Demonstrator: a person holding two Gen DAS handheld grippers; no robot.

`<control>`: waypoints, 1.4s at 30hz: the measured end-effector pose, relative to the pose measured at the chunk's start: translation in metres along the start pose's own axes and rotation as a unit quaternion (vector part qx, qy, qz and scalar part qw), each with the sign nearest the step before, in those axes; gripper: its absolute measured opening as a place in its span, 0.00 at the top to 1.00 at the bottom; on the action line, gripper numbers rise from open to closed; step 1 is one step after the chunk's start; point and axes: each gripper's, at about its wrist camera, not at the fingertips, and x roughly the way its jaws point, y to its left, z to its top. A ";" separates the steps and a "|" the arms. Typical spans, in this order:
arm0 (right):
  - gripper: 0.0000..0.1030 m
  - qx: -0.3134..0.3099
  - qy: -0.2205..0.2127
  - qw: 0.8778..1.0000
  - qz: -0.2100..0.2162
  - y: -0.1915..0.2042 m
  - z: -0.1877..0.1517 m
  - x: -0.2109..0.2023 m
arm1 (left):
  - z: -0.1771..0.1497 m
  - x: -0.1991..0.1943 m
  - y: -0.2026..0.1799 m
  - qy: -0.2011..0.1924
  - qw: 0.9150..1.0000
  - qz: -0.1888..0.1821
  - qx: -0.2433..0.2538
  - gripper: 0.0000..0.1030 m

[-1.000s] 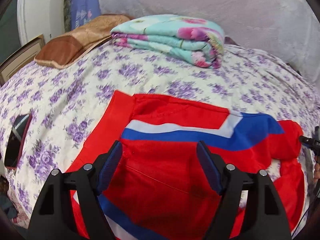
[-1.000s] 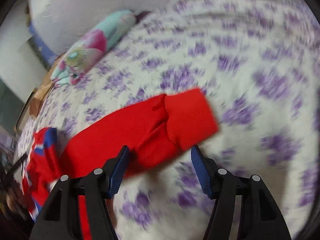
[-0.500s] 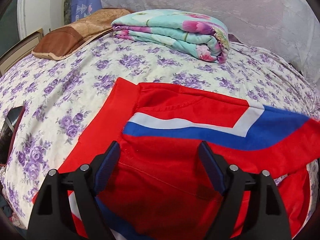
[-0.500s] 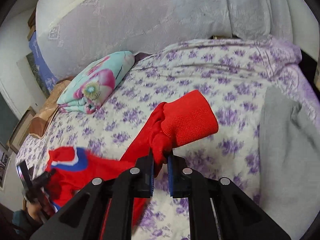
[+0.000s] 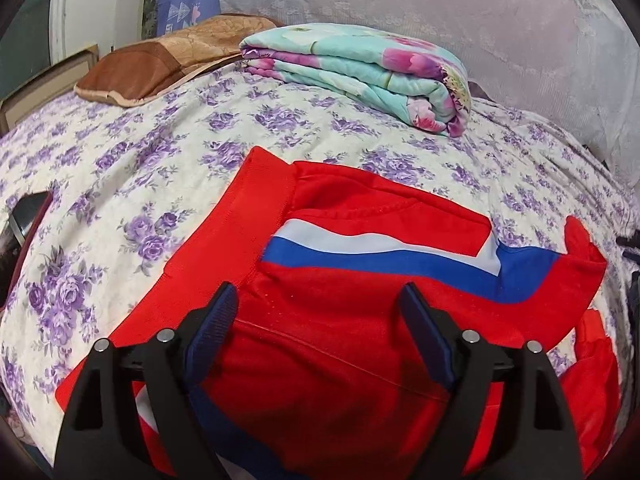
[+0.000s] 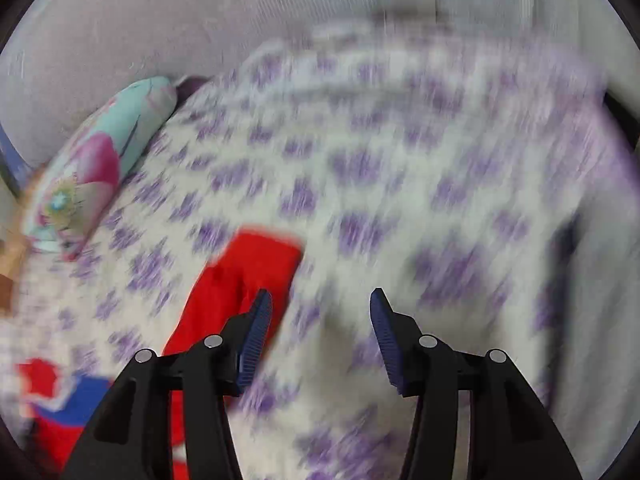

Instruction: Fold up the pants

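Note:
The red pants [image 5: 340,320] with a white and blue stripe lie spread on the flowered bed sheet [image 5: 120,184], waistband toward the left. My left gripper [image 5: 320,320] is open and hovers just above the seat of the pants, holding nothing. In the blurred right wrist view the red leg cuff [image 6: 252,268] lies on the sheet, just left of my right gripper [image 6: 320,320], which is open and empty. The striped part of the pants [image 6: 60,404] shows at the lower left there.
A folded floral quilt [image 5: 360,72] and a brown pillow [image 5: 160,60] lie at the far side of the bed. A dark phone or tablet [image 5: 24,224] lies at the left edge. A grey cloth [image 6: 592,320] lies on the right.
My right gripper was shut on the leg cuff half a second ago; it has let go, opened and is moving. The leg now lies on the sheet. The left gripper barely moved.

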 end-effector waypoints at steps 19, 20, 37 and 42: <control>0.65 0.167 0.070 0.966 0.183 0.029 -0.045 -0.096 | -0.002 -0.001 0.000 -0.009 0.999 -0.032 -0.002 0.18; 0.36 0.162 0.051 0.970 0.173 0.044 -0.025 -0.092 | -0.002 0.000 0.000 -0.009 0.999 -0.033 -0.003 0.18; 0.29 -0.058 -0.023 0.997 -0.037 0.021 -0.002 0.010 | -0.003 -0.003 0.007 -0.019 0.999 -0.032 -0.021 0.16; 0.80 -0.021 0.024 0.999 0.018 0.029 -0.007 0.064 | -0.002 0.000 0.000 -0.012 1.000 -0.016 -0.004 0.15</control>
